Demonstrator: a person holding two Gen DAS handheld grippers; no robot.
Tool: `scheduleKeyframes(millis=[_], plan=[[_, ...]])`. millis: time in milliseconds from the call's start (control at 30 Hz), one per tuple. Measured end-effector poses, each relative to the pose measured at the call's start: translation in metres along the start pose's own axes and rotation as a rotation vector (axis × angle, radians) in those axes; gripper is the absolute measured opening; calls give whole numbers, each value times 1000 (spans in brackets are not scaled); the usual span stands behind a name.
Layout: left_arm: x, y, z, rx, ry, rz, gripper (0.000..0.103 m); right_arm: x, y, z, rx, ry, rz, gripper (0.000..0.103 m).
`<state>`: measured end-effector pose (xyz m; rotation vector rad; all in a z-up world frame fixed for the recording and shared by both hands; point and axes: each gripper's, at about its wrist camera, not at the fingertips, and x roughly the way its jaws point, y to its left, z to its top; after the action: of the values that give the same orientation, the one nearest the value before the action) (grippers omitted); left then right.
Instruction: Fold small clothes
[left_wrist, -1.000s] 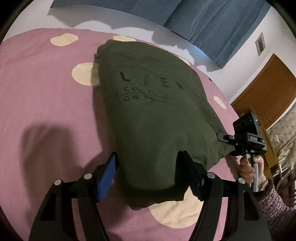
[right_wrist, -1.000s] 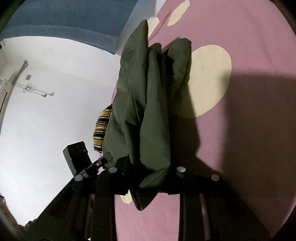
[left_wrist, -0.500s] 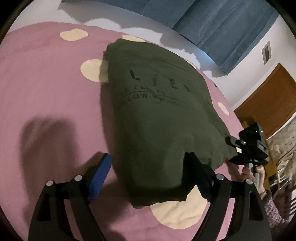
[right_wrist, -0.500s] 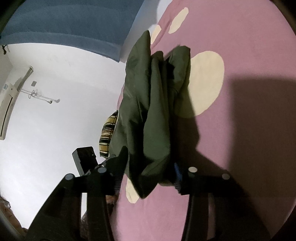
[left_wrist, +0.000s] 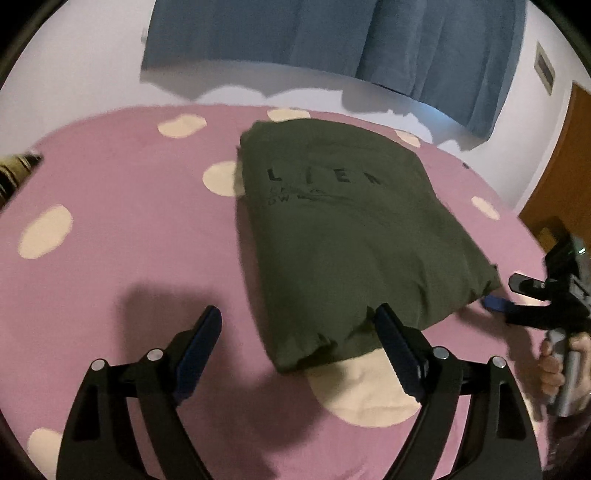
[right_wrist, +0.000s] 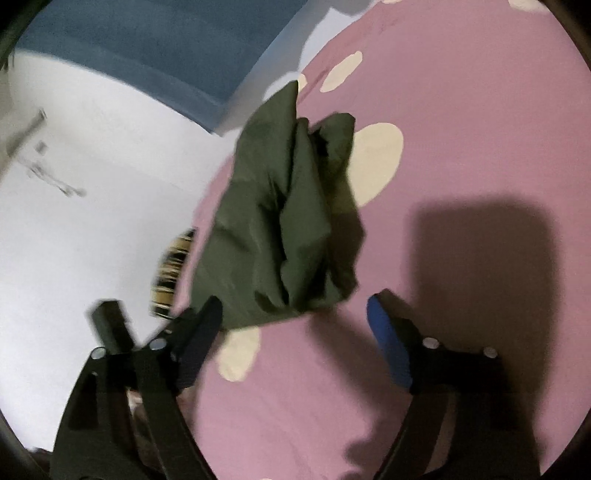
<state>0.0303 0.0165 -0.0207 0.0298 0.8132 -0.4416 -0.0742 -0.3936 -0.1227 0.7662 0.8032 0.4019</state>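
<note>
In the left wrist view, the left hand-held gripper (left_wrist: 297, 330) is hovering wide open over the bed (left_wrist: 110, 229), gripping nothing; its right finger is sitting just at the near edge of the folded green shirt (left_wrist: 343, 236), though whether it is touching the cloth cannot be told, and its left finger is standing well clear over bare pink sheet. The shirt is lying flat in the middle of the bed, dark lettering facing up, its near corner resting over a cream spot in the sheet. At the right edge, the right hand-held gripper (left_wrist: 517, 295) is showing sideways just beside the shirt's right near corner, with the person's hand (left_wrist: 554, 362) wrapping its handle. A blue curtain (left_wrist: 369, 40) is hanging on the far wall, and a wooden door (left_wrist: 561, 162) is standing at the far right. In the right wrist view, the right hand-held gripper (right_wrist: 293, 317) is also spread wide and holding nothing, its blue-padded right finger lying apart from the cloth and its left finger lying against or just in front of the near edge. The green shirt (right_wrist: 280, 218) is appearing here as a rumpled stack of layers on the bed (right_wrist: 461, 110), running away from the gripper. A striped cloth (right_wrist: 171, 266) is peeking out to the left of it, blurred.
</note>
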Motion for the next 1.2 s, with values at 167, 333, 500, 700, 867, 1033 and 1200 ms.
scheduleKeyframes(millis=[167, 333, 500, 700, 867, 1033, 1200], plan=[[-18, -12, -7, 11, -51, 68, 84, -4, 22, -24, -107, -34, -210, 86], [-31, -18, -11, -19, -84, 118, 86, 2, 44, -38, -180, -50, -375, 88], [-42, -21, -17, -25, -115, 184, 86, 10, 55, -52, -252, -54, -461, 89], [-46, -21, -22, -43, -99, 213, 86, 10, 64, -57, -277, -82, -513, 90], [-49, -22, -26, -60, -98, 229, 86, 5, 70, -61, -281, -117, -528, 91], [-54, -29, -28, -41, -125, 239, 86, 9, 79, -64, -325, -135, -546, 94], [-53, -31, -29, -41, -117, 234, 86, 15, 84, -66, -359, -131, -563, 95]])
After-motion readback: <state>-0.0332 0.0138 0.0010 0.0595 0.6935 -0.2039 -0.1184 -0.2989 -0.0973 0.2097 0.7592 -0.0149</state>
